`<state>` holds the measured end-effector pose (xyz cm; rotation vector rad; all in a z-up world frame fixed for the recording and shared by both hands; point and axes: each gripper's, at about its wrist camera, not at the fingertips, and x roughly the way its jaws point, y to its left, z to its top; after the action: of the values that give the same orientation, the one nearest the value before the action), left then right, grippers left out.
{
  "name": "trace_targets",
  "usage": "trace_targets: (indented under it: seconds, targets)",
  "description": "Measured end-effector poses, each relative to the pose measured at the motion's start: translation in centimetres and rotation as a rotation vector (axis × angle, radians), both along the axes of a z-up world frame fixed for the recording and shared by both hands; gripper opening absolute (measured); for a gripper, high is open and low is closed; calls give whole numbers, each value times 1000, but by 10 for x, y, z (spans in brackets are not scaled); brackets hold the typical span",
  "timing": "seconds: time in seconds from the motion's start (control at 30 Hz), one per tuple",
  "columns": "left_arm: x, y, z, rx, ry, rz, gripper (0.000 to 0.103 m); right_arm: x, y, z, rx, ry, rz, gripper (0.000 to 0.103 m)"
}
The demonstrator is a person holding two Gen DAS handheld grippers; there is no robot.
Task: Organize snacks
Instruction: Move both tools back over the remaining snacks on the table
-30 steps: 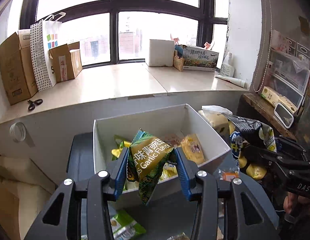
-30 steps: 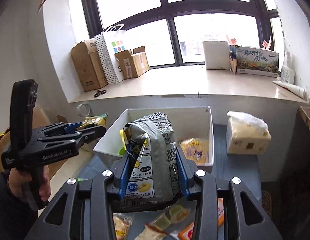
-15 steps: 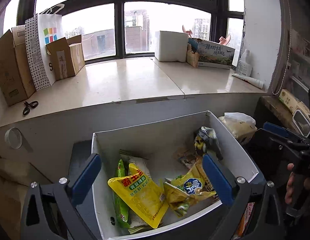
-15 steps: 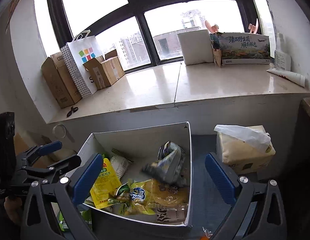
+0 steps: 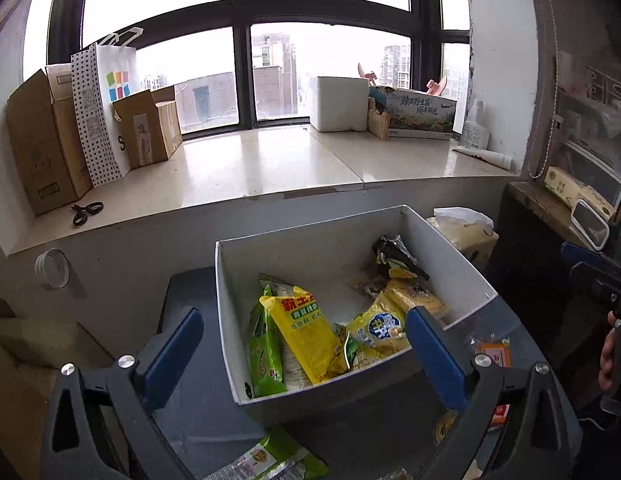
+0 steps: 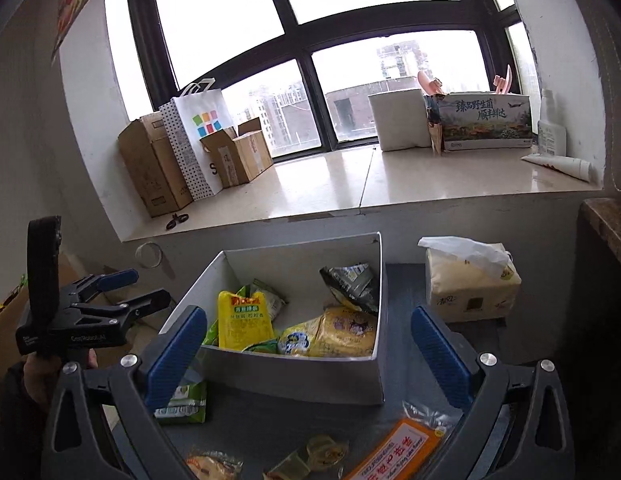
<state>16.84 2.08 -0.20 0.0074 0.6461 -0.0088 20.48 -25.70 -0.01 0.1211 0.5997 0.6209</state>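
snack packets (image 5: 298, 332) in box (image 5: 310, 248), tissue pack (image 6: 470, 284) right of it

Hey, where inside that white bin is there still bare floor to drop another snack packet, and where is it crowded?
In the white cardboard bin, the bare floor lies along the back wall, between the yellow snack packet and the dark grey foil packet. The front is crowded: green packet, yellow-and-blue bag and others overlap there. Both grippers are open and empty.
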Motion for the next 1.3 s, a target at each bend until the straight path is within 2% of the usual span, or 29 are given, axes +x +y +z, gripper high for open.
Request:
trace_targets:
  seconds: [0.07,0.23,0.47,0.6,0.7,0.83,0.97,1.1,1.17,1.23,1.27,1.3]
  targets:
    - [-26,-1,-6,-11,5,-32,103,-22,-6,-14,-4,22,11,103]
    - [-78,-7,-33,17,42,-17,103,-75,-19,-51,36,77,66,103]
    - [-125,0,-74,-62,99,-1,103,-115,-24,-88,-14,141,63,103]
    - [-133,4,-88,-87,145,27,103,-101,-21,-106,-29,203,74,103]
    - [-138,6,-90,-129,146,39,103,-83,-12,-116,-49,210,77,103]
    - [-143,3,-89,-118,145,30,103,-53,-2,-126,-45,208,72,103]
    - [-144,0,-89,-109,155,20,103,-16,7,-140,-45,264,74,103]
    - [-144,1,-92,-125,166,20,103,4,11,-155,-27,299,79,103]
    - [-144,1,-94,-122,171,19,103,8,10,-162,11,316,102,97]
    - [-143,2,-96,-124,178,19,103,9,11,-168,-5,327,110,74]
    - [-142,2,-97,-129,183,19,103,9,13,-170,-30,325,119,70]
    - [-140,3,-99,-133,187,20,103,7,12,-169,-14,310,130,63]
